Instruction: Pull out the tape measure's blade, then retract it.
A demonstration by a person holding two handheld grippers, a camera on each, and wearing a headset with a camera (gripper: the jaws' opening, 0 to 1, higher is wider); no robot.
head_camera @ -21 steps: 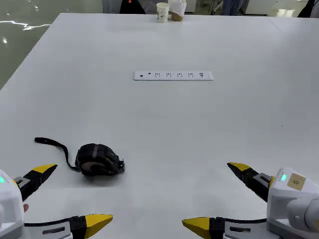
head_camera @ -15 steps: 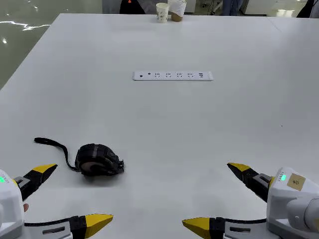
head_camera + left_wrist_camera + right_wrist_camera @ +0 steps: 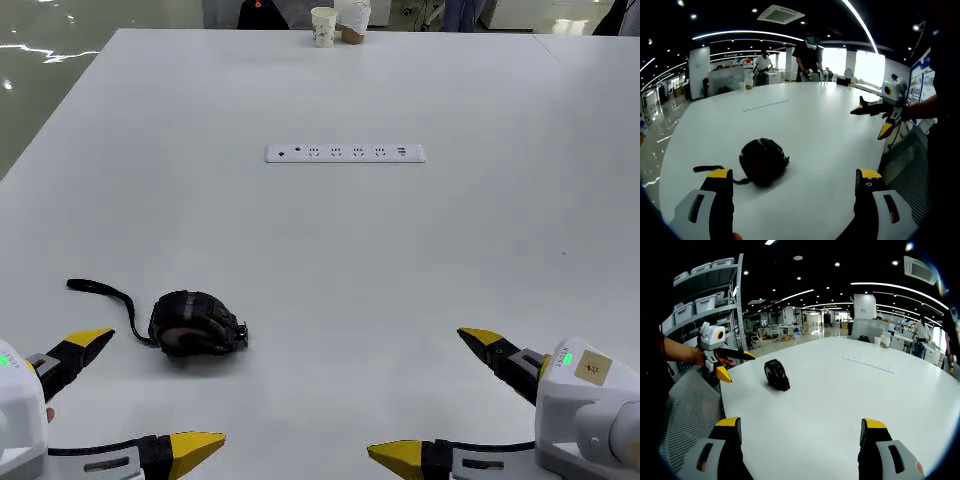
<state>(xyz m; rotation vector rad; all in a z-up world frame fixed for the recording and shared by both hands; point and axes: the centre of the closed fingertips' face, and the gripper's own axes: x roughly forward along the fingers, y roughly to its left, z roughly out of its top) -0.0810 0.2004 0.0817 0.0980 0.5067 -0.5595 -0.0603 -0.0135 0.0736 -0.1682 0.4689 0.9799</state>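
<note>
Left gripper (image 3: 158,388): lower left of the head view, jaws spread wide, empty.
Right gripper (image 3: 420,393): lower right, jaws equally wide, empty.
Surface: broad white table (image 3: 350,250); power strip (image 3: 345,153) upper centre, paper cups (image 3: 325,25) at the top edge.
Room: open hall with ceiling light strips; shelving (image 3: 705,305) with bins at upper left of the right gripper view.
Change: nothing has moved; the view has only shifted slightly.
Tape measure (image 3: 195,323): black, lying near the left gripper, untouched, strap (image 3: 100,290) trailing left.
</note>
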